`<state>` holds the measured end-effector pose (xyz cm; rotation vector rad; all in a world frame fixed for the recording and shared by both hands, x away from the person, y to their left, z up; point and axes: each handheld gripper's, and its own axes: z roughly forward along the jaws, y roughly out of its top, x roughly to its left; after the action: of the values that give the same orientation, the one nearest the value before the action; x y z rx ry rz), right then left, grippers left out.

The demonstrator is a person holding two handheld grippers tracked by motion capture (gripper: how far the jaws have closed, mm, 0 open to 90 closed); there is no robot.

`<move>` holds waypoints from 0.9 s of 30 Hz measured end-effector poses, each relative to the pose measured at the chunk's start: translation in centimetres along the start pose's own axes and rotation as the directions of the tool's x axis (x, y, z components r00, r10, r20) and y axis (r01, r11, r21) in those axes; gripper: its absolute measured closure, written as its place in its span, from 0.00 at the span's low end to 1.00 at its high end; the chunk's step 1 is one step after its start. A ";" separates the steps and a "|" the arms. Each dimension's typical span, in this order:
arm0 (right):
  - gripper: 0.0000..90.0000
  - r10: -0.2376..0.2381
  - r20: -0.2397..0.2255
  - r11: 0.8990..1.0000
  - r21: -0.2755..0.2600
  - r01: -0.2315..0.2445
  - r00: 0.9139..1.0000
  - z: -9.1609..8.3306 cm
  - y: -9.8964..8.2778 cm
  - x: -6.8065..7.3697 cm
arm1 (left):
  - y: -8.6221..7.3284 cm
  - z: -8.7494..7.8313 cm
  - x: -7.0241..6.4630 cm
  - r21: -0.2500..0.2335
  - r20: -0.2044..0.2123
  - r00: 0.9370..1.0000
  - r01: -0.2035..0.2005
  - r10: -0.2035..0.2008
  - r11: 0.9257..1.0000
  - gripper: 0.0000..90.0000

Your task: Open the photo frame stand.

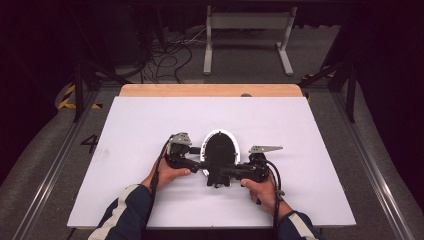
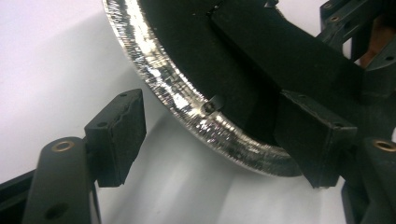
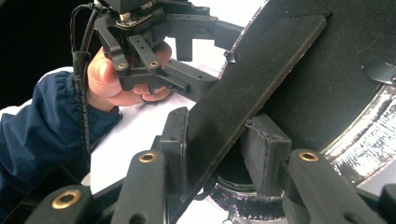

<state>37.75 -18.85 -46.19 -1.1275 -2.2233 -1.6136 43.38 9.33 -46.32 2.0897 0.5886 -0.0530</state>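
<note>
one black oval plate with a silver rim (image 1: 218, 145) lies mid-table (image 1: 140, 125), between two grippers. the right gripper (image 3: 215, 140) is clamped on a black flat strap (image 3: 261, 74) across it. the left gripper (image 2: 219, 140) is apart, straddling the rim. the right gripper view shows the left hand (image 3: 116, 79).

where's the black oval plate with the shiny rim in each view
high view: the black oval plate lies at table centre, between the two grippers.
left gripper view: it spans the top and right, its shiny rim curving down the middle.
right gripper view: it fills the upper right.
Shared landmark: the shiny rim, seen in all three.
</note>
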 end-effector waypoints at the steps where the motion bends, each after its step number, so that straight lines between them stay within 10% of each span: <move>1: 0.70 -0.003 -0.001 1.000 -0.002 0.003 1.000 0.0 0.0 0.0 | 0.0 0.0 0.0 -0.001 0.007 1.000 0.002 -0.002 1.000 0.32; 27: 0.79 -0.047 0.010 0.999 -0.006 0.047 0.999 -0.7 0.0 0.6 | 0.5 -1.9 -1.5 -0.074 0.015 0.996 -0.087 0.088 0.993 0.64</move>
<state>37.12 -19.18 -45.57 -1.0949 -2.2690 -1.6381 41.96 10.09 -44.41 2.0392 0.4803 -0.0004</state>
